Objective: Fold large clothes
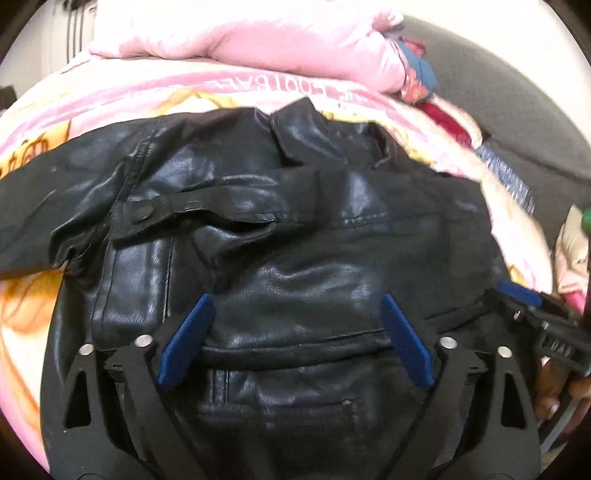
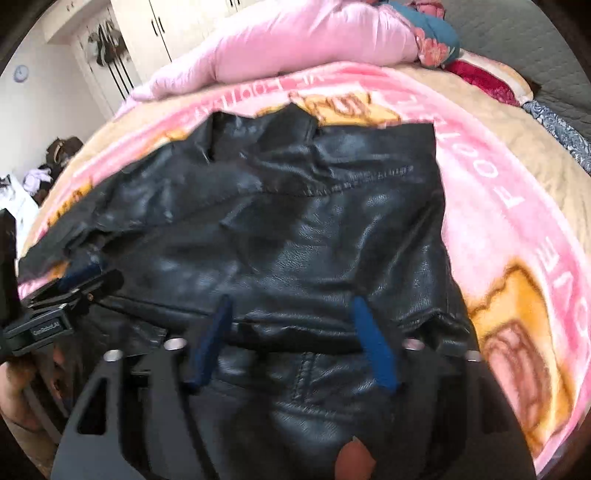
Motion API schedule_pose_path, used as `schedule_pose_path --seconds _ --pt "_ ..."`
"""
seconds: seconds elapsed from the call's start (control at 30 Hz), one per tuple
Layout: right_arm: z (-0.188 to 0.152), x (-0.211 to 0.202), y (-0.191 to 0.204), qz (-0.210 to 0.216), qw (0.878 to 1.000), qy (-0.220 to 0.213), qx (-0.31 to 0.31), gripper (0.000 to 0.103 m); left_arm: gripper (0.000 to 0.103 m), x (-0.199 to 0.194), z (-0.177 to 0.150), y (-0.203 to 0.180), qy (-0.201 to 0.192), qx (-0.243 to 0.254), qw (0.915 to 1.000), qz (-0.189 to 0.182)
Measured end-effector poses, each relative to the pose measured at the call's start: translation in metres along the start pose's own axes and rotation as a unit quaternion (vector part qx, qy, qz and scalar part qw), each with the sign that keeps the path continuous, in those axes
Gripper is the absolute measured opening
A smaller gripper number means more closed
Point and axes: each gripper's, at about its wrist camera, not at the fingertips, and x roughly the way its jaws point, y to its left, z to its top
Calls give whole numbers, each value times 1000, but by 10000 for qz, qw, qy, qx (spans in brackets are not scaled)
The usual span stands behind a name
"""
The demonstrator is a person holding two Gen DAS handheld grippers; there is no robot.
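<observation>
A black leather jacket (image 1: pixel 295 206) lies spread on the bed, collar (image 1: pixel 295 122) at the far end, and it fills most of the right wrist view too (image 2: pixel 295 221). One sleeve is folded across the chest; its snap-button cuff (image 1: pixel 142 214) points left. My left gripper (image 1: pixel 297 301) hovers open over the jacket's lower half, with only leather below its blue pads (image 1: pixel 188 332). My right gripper (image 2: pixel 292 302) is open as well, above the hem area, gripping nothing. Each gripper shows at the edge of the other's view: the right one (image 1: pixel 524 299), the left one (image 2: pixel 74 284).
The jacket rests on a pink and yellow printed blanket (image 2: pixel 498 184). A bunched pink quilt (image 1: pixel 258 33) and patterned cloths (image 2: pixel 436 40) lie beyond the collar. Grey quilted fabric (image 1: pixel 517 92) borders the right. Wardrobe doors (image 2: pixel 166 29) stand at the back left. A hand (image 1: pixel 554 391) holds the right gripper.
</observation>
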Motion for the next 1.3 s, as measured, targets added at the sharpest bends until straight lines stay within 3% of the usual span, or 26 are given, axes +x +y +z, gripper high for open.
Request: schedule_pose_path --seconds 0.23,0.87,1.3 --pt "-2 -22 19 73 9993 -304 -181 95 94 -23 0 10 -244 -254 9990 279" --pt "9 -45 106 434 9936 -619 -838 98 94 -79 0 80 -601 -819 9919 765" --pt "17 -39 189 708 9833 -652 -1545 98 94 -108 -5 156 -790 -1509 9782 1187"
